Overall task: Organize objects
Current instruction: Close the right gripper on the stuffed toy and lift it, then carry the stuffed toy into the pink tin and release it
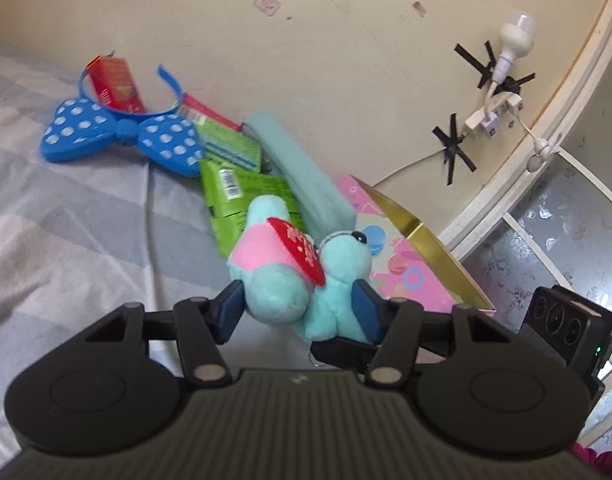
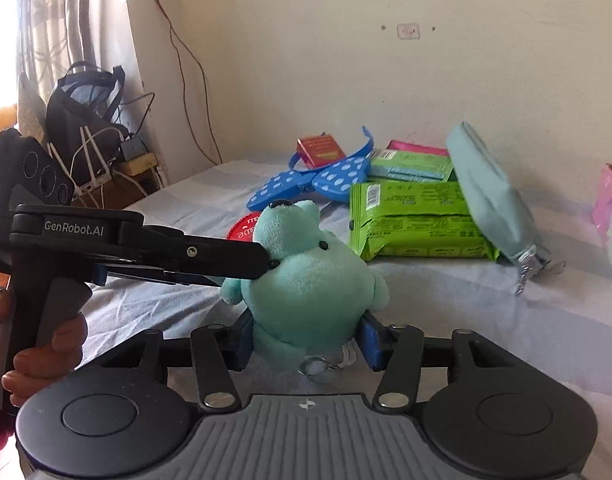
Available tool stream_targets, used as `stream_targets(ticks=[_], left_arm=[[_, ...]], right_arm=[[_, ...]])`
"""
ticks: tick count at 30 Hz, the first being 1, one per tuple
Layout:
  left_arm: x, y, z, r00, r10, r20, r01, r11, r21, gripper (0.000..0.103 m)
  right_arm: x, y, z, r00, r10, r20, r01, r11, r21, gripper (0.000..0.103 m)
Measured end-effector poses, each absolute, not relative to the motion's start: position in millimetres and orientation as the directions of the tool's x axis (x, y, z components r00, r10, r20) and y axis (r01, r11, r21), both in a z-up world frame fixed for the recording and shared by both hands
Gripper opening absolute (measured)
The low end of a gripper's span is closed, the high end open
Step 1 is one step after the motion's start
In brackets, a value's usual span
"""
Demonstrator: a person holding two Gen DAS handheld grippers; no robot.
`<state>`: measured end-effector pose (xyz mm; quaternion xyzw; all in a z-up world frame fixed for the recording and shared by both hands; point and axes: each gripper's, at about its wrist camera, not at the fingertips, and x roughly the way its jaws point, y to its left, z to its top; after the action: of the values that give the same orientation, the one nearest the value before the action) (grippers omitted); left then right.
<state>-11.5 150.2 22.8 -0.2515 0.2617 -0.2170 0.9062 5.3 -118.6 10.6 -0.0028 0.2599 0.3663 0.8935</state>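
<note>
Pale bedsheet stretched ahead of both jaws, up to a cream wall. Well beyond the jaws lay a pink box, green packets, a teal pouch and a blue polka-dot bow. Both tools were clamped on the teal plush toy at once: the right gripper pinched its lower body between its blue pads, while the left gripper squeezed it from the side. For a clean handover, one gripper should probably let go only once the other's hold is firm, or the soft toy could slip or twist.
</note>
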Motion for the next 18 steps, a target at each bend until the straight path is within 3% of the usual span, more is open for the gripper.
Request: stream_targets(ticks=[8,18], left_arm=[[27,45,74,0.706,-0.633,-0.317,0.454,0.749,-0.483,0.06],[99,-108,80,0.596,-0.693,-0.406,0.563,0.721,-0.403,0.06]], right_arm=[[-11,-209,54,0.791,0.501,-0.352,-0.509,0.858,0.077,0.043],[35,-338,54,0.874,0.273,-0.401,-0.277,0.96,0.049,0.044]])
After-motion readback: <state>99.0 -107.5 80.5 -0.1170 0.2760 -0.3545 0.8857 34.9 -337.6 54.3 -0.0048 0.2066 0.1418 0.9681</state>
